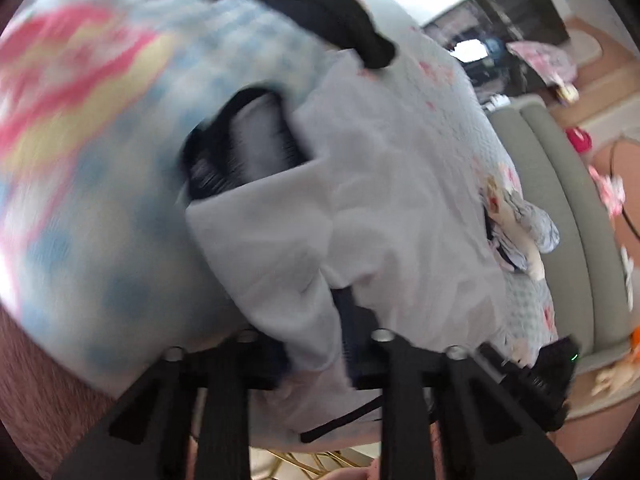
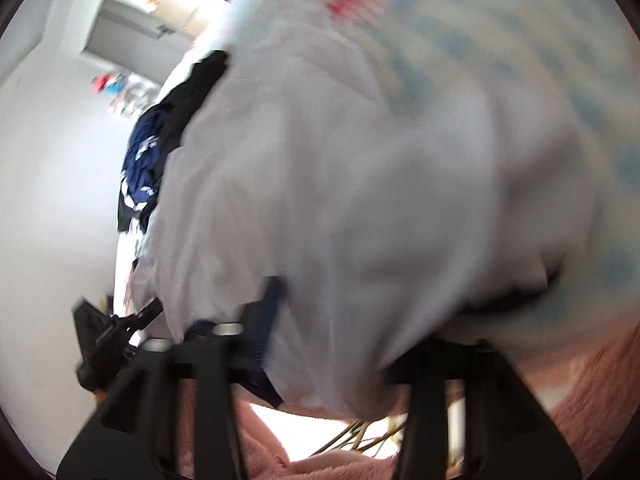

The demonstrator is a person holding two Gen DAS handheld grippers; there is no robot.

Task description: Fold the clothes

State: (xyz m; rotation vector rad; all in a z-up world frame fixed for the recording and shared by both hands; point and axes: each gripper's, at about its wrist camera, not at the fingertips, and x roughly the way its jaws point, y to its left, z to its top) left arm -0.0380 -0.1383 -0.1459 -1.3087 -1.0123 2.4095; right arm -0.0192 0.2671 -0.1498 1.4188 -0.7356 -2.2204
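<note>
A white garment [image 1: 380,184] with a black-trimmed neck opening [image 1: 248,140] lies spread on a blue-and-pink patterned quilt [image 1: 100,220]. Its near edge hangs down between the fingers of my left gripper [image 1: 316,344], which is shut on it. In the right wrist view the same white garment [image 2: 340,180] bulges up close, blurred. It drapes over my right gripper [image 2: 328,344], which is shut on its bunched edge; one dark finger [image 2: 272,304] shows and the other is hidden under cloth. Each gripper's black body appears at the side of the other's view.
A pile of black and navy clothes [image 1: 320,4] lies at the quilt's far end, with the same pile of dark clothes [image 2: 148,160] at the left. A grey padded edge [image 1: 560,184] borders the quilt on the right. Pink fuzzy fabric [image 2: 592,400] sits close beneath.
</note>
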